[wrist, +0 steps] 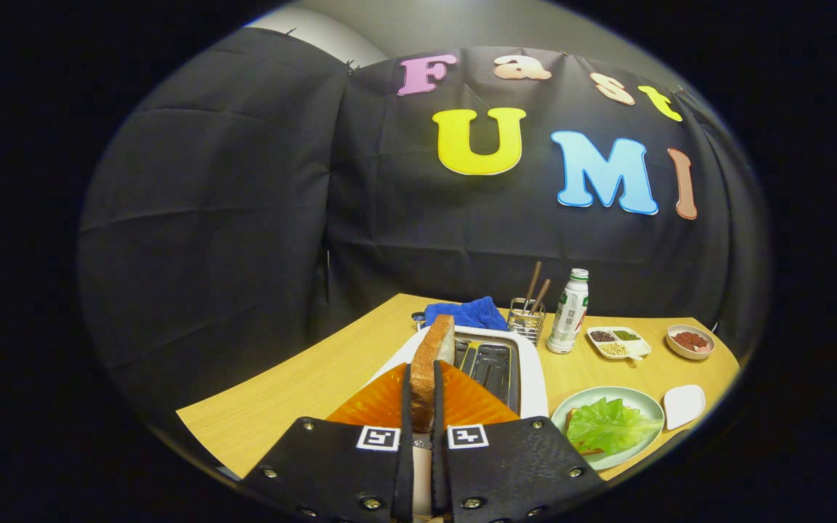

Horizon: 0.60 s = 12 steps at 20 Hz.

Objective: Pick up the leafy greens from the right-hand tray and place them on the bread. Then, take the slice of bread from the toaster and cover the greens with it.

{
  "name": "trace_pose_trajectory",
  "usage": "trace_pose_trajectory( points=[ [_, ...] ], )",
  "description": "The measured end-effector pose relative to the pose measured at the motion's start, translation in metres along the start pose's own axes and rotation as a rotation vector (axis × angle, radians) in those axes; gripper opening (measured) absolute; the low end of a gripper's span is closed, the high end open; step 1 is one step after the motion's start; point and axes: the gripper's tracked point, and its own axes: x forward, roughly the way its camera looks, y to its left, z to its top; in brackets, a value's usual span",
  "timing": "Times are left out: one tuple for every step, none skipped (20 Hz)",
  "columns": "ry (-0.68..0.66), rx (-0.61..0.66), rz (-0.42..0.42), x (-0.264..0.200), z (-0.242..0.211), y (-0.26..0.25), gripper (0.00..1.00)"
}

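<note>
1. Gripper view: gripper (422,396) is clamped on the bread slice (431,367), both fingers pressing its flat sides; slice stands on edge, upright between them, its top end poking out beyond the fingertips.
2. Slice is held above the toaster (531,367), white body, open slots just right of the slice.
3. Blue cloth (468,312) lies beyond the toaster near the far edge of the tabletop (295,385).
4. Wire holder (526,319) with two brown sticks sits just right of the cloth, touching or nearly touching the toaster's far end, can't tell which.
5. White bottle (569,311) upright, right of the holder.
6. Green plate (647,407) near the tabletop's near-right edge; leafy greens (607,427) lie on it over a lower bread slice (572,419), only a brown edge showing.
7. Divided dish (618,342) with grains, behind the plate.
8. Small white dish (684,404) just right of the plate.
9. Bowl (690,341) with red stuff at far-right corner.
</note>
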Motion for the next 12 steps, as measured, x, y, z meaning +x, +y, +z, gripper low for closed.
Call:
trace_pose_trajectory(
  points=[
    [-0.015, 0.007, -0.009, -0.002, 0.003, -0.003, 0.10],
    [-0.016, 0.012, 0.001, -0.003, 0.006, -0.002, 0.10],
    [-0.030, 0.006, 0.001, -0.002, 0.010, 0.000, 0.10],
    [-0.042, 0.004, 0.006, -0.006, 0.017, 0.001, 0.10],
    [-0.050, 0.006, 0.010, -0.007, 0.020, 0.001, 0.10],
    [-0.061, 0.014, 0.011, -0.009, 0.026, 0.001, 0.10],
    [-0.070, 0.023, 0.019, -0.011, 0.030, 0.001, 0.10],
    [-0.080, 0.029, 0.024, -0.014, 0.035, 0.001, 0.10],
    [-0.099, 0.040, 0.042, -0.019, 0.041, 0.003, 0.10],
    [-0.110, 0.049, 0.063, -0.022, 0.046, 0.007, 0.10],
    [-0.111, 0.055, 0.066, -0.024, 0.047, 0.005, 0.10],
    [-0.111, 0.064, 0.071, -0.026, 0.051, 0.003, 0.09]
  ],
)
